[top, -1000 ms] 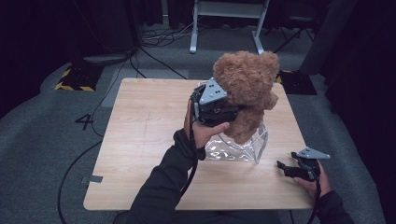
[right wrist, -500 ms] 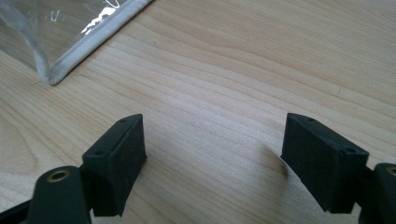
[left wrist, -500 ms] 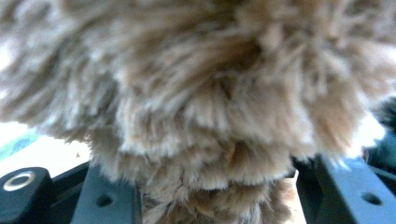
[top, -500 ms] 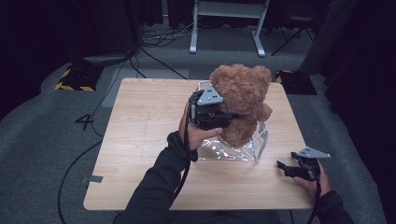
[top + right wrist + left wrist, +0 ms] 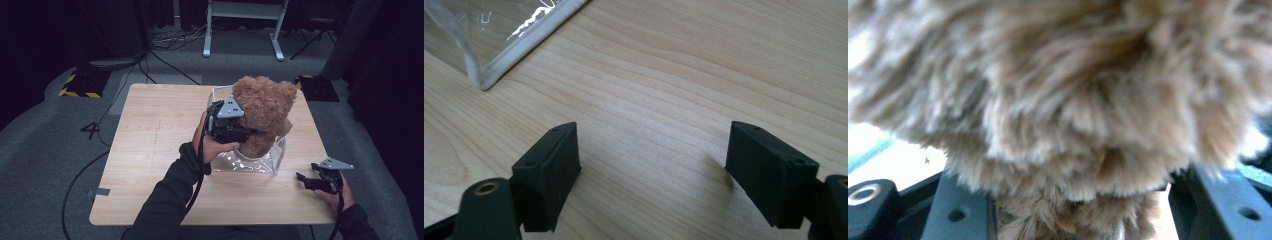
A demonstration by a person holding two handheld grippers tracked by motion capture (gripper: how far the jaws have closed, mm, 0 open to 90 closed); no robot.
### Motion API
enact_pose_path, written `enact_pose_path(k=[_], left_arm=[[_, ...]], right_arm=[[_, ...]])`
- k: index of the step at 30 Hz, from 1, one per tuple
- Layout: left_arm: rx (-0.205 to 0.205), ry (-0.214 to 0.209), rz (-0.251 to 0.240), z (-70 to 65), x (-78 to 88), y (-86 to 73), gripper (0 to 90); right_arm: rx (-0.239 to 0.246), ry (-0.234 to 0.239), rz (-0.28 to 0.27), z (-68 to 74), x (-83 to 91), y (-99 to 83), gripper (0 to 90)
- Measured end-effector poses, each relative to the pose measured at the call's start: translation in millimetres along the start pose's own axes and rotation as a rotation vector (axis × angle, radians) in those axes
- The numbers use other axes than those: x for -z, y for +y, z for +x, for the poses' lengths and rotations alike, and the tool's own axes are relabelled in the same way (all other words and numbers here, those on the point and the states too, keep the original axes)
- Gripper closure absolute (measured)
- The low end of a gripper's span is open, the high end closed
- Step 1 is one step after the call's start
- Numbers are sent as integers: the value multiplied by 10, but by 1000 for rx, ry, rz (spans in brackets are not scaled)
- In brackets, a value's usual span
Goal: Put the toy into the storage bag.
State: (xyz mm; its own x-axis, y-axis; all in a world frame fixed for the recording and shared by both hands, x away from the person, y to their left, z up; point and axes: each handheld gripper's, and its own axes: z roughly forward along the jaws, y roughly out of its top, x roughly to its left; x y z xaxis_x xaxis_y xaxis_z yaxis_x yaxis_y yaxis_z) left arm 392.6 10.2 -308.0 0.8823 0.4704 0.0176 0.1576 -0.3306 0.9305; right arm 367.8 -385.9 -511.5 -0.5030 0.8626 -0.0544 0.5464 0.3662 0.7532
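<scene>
Teddy bear sits half down in the clear plastic box, head and shoulders above the rim, box standing right of centre on the worktop. Left tongs clamp the bear's side; their own view shows brown fur bulging between the two black jaws. Jaws have just been easing apart, fur between them and pressed for now.

Risks, as I judge them:
- Grip loosens before the bear is seated: top-heavy plush tips over the rim or springs back up out of the box.
- Pushing down with the bear off-centre could snag an arm or leg on the box wall and drag or tilt the light box.
- Nothing braces the box. Right tongs rest apart and empty on the worktop, near the box's front right corner but not touching it; a sideways shove would slide the box toward them.
- Fur may catch in the jaws on withdrawal and lift the bear again.

Room: box's right wall is near the worktop's right edge, so little margin there. Broad bare wood lies left of the box and a strip in front. Clear above the bear, so lifting the left tongs straight up looks safest. Floor cables lie well away from the worktop.
</scene>
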Motion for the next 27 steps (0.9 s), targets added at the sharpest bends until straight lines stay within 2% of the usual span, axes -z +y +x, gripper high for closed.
enact_pose_path(k=[6, 9, 13, 16, 19, 22, 24, 27], left_arm=[[8, -9, -52, -51, 21, 134, 487], [0, 28, -72, -52, 43, 236, 494], [7, 100, -59, 28, 45, 280, 499], [28, 109, -80, 71, 70, 267, 500], [48, 150, -134, 115, 149, 275, 501], [52, 159, -131, 136, 169, 286, 503], [67, 192, -120, 138, 148, 273, 504], [103, 234, -164, 155, 161, 250, 508]], right_arm=[[-2, 2, 1, -4, -1, 0, 215], [0, 1, 0, -1, 0, 0, 215], [2, 6, 0, 0, 3, -3, 215], [2, 9, 0, 1, 5, -5, 215], [1, 11, 1, -3, 5, -5, 215], [2, 10, 1, -1, 6, -6, 214], [-1, 10, 2, -3, 4, -5, 212], [1, 8, 0, 2, 5, -6, 210]])
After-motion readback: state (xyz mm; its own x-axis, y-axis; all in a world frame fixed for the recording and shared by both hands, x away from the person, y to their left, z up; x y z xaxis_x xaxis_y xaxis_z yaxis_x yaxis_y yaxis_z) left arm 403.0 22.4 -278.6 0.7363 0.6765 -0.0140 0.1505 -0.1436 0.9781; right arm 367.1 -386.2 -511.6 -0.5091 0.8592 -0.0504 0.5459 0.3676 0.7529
